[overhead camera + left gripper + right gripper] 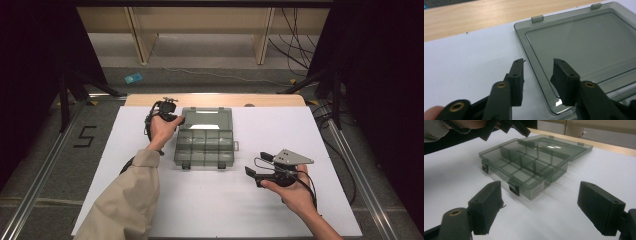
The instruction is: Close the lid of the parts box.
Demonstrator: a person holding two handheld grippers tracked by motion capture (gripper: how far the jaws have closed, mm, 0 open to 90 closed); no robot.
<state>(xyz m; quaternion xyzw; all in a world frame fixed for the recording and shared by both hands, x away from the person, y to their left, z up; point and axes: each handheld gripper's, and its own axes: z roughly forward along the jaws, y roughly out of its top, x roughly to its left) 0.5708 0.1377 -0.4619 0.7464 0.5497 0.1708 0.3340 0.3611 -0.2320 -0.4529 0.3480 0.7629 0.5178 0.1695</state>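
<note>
left hand-held gripper: jaws part-way apart, straddling the left edge of the lid, pads not pressing.
right hand-held gripper: jaws wide apart, nothing between.
organizer box: open on white counter, lid flat behind, compartments empty.

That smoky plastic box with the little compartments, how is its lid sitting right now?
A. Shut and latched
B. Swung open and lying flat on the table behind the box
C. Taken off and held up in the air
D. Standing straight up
B: the lid lies flat on the white table behind the compartment box, joined along the hinge, with the left gripper straddling its edge.
</note>
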